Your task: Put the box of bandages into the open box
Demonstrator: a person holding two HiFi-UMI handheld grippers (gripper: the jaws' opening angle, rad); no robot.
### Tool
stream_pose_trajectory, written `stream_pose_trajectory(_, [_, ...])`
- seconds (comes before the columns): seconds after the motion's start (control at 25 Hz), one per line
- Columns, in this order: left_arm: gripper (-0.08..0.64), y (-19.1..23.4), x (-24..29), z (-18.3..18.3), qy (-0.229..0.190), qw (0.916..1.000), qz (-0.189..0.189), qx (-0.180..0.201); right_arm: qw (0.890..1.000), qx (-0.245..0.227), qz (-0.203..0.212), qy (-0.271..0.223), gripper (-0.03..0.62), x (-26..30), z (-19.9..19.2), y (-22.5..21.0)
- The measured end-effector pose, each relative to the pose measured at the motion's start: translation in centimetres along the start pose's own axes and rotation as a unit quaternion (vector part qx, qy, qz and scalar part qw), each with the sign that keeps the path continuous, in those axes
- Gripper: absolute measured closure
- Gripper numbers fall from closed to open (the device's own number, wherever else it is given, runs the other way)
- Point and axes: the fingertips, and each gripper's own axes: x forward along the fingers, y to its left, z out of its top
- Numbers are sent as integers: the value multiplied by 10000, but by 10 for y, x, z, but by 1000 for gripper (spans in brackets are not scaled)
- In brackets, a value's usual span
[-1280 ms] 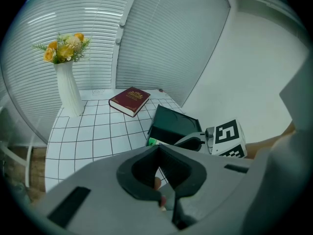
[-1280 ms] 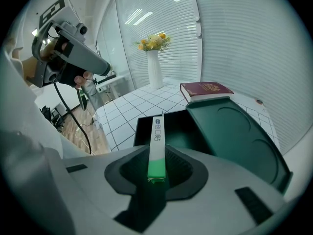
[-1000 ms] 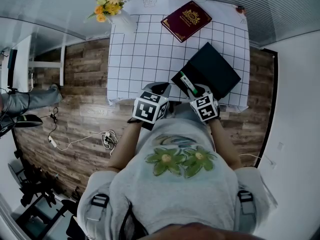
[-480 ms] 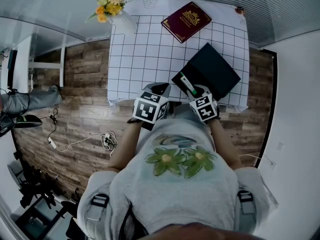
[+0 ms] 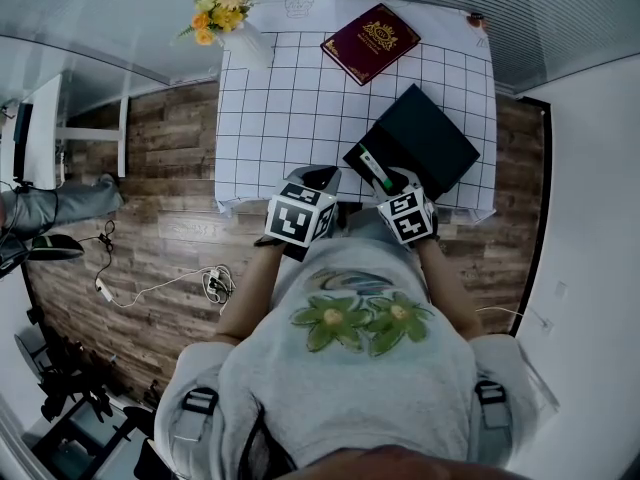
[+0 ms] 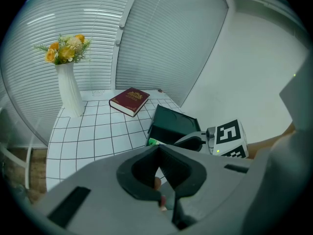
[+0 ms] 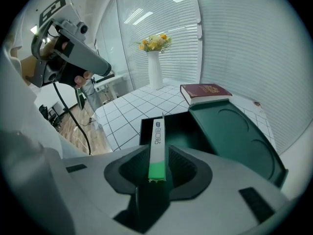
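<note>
Cardboard, thin and light: the box of bandages (image 7: 157, 131) is a slim white carton with a green end. I judge it stiff along its length but easy to crush across the broad faces. My right tongs (image 7: 159, 152) are clamped on that green end, pressing the flat faces. The carton sticks out edge-up toward the dark open box (image 7: 145, 130), whose lid (image 7: 234, 136) lies folded back to the right. A mild squeeze should be enough, though the glossy faces could slip. My left tongs (image 6: 157, 150) are closed on nothing, near the table (image 6: 88, 131) edge. Farther off are a red book (image 6: 129, 100) and a vase of flowers (image 6: 68, 89).
</note>
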Motion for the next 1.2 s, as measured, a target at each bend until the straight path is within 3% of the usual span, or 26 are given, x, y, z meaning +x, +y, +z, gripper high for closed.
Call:
stream_pose_trajectory(0.56, [554, -7, -4, -4, 18, 9996, -230, 171, 9982, 222, -378, -405, 495, -26, 17, 7])
stream_pose_trajectory(0.92, [554, -16, -5, -8, 91, 9983, -433, 373, 9930, 425, -644, -894, 565, -50, 29, 11])
stream_pose_trajectory(1.2, [554, -23, -6, -11, 127, 9967, -570, 555, 9867, 700, -832, -1210, 584, -71, 36, 13])
